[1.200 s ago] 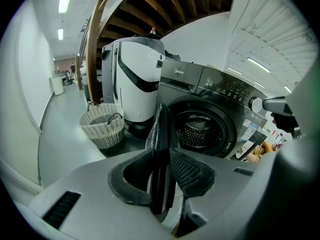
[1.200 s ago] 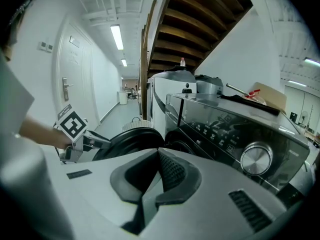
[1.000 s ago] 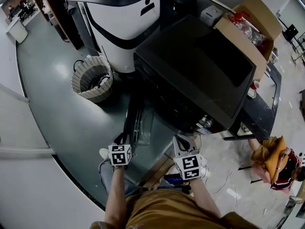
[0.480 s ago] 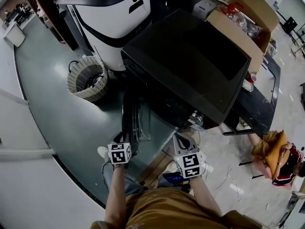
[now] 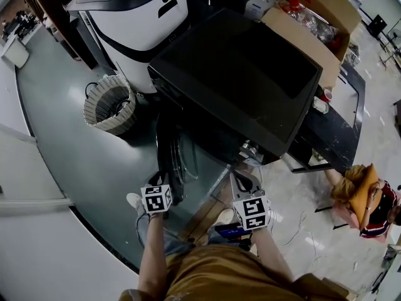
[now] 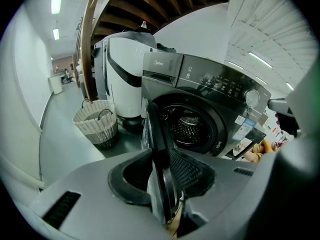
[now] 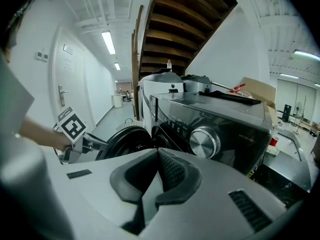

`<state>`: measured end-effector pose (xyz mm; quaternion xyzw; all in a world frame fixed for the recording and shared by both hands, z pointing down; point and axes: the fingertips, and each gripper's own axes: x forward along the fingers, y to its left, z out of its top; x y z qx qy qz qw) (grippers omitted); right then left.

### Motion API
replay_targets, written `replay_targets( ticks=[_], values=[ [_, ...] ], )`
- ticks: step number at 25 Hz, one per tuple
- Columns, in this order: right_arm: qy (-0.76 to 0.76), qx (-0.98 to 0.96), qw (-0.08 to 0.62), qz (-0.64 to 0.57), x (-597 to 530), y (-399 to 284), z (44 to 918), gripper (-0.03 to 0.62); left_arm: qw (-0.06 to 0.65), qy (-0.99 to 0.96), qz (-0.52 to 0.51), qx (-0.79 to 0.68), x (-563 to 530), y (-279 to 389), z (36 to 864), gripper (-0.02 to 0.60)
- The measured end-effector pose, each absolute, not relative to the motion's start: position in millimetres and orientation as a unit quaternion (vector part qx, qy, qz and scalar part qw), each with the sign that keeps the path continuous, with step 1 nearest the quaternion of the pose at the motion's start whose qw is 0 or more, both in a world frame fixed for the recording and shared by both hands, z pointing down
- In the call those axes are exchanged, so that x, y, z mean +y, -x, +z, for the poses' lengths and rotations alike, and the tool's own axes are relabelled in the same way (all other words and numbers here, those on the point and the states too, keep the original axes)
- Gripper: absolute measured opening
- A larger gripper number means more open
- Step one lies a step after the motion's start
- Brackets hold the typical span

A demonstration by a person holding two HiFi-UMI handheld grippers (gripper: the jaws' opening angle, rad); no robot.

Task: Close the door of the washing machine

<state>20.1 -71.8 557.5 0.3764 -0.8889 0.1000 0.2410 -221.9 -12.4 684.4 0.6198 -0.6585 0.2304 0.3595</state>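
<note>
Our left gripper fingers clamp the door edge, 11 o'clock | door stands open off the washing machine, 12 o'clock | our right gripper fingers sit together, empty, 1 o'clock

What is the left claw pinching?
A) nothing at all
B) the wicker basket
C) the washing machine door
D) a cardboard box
C: the left gripper view shows the left claw closed on the edge of the open washing machine door.
</note>
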Motion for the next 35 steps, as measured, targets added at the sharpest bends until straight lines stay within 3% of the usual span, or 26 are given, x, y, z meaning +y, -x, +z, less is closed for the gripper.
replay_targets(
  ticks=[35],
  values=[
    [-0.438,-0.863,0.232,0.100,-73.5,-75.0,545.4,0.012,0.378,-0.665,0.204,-0.611,-47.6,157.0,682.0,0.153]
  ],
)
